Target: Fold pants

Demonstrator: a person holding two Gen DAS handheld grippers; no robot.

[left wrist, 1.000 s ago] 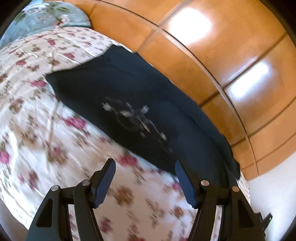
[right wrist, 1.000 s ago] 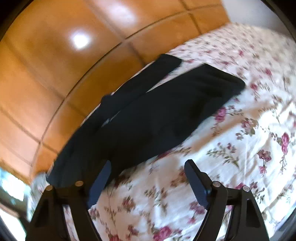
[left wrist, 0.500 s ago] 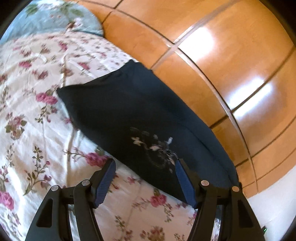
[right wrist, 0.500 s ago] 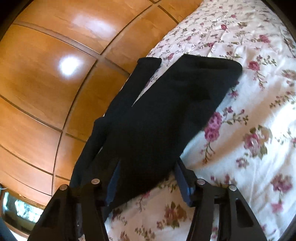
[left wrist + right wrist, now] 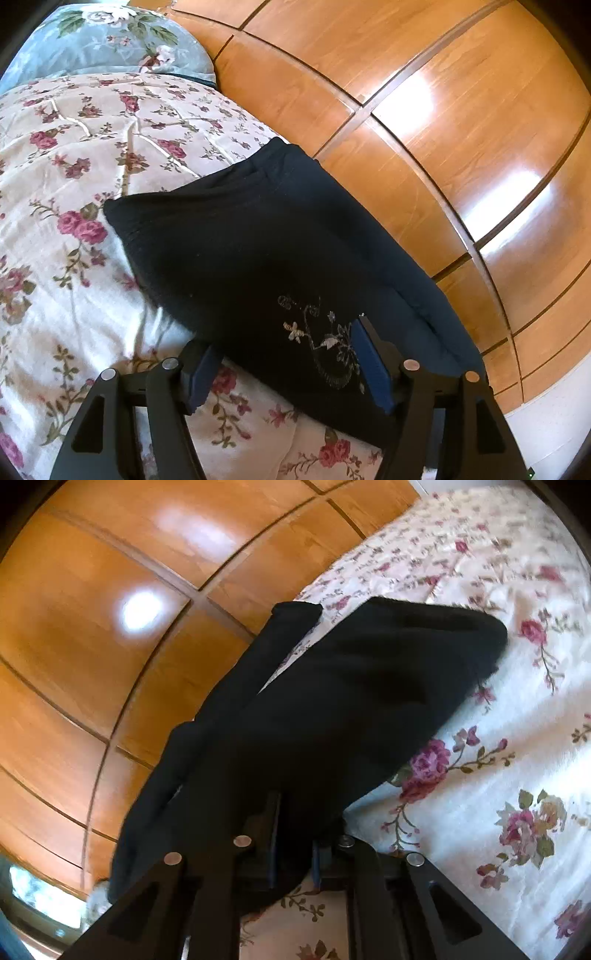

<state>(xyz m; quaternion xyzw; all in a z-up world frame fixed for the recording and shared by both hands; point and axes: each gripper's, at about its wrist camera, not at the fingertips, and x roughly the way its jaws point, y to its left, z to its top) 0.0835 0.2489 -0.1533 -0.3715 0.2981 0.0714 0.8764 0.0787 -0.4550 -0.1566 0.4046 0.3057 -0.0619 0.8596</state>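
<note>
- I see the black pants [image 5: 258,258] lying on the floral bed [image 5: 74,295], along its edge beside the wooden wardrobe [image 5: 461,129].
- My right gripper [image 5: 293,845] fingers have just closed, pinching the pants' near edge.
- My left gripper [image 5: 284,365] fingers are spread astride the pants' edge.
- A blue pillow [image 5: 110,40] sits beyond the pants.

A home bedroom: a cream rose-printed quilted bedspread [image 5: 110,155] covers the bed, a pale-blue floral pillow [image 5: 110,40] beside glossy wooden wardrobe panels [image 5: 424,110].

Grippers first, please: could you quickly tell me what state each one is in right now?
Left gripper: open, its fingers either side of the pants edge.
Right gripper: has just closed, shut on the pants.
</note>
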